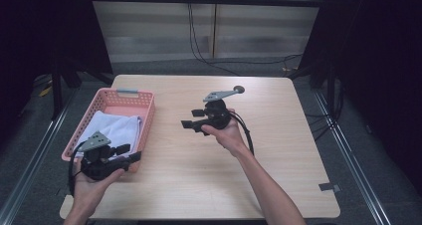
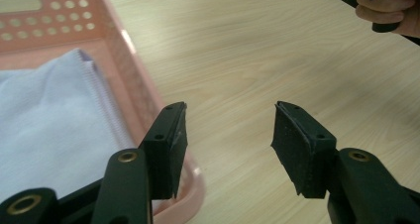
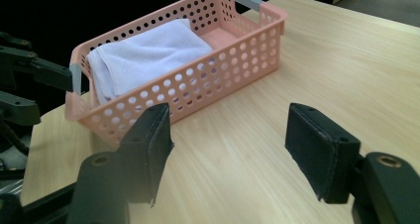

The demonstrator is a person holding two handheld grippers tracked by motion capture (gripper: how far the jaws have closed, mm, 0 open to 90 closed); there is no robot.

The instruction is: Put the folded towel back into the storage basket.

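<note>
The folded white towel (image 1: 115,128) lies inside the pink basket (image 1: 144,116) at the left of the tabletop (image 1: 278,150), just left of the left gripper (image 1: 130,152), whose fingers (image 2: 166,149) stand apart over the basket's near right corner with nothing between them. The right gripper (image 1: 191,119) is held above the middle of the tabletop, well apart from the towel, its fingers (image 3: 148,149) wide, bare and pointing left toward the basket.

In the left gripper view, the pink basket (image 2: 148,92) runs off the left and top edges, and the white towel (image 2: 49,130) inside is cut off at the left. The right hand (image 2: 391,11) is cropped by the top right corner. In the high view, the left gripper (image 1: 128,153) hides the basket's near corner.
</note>
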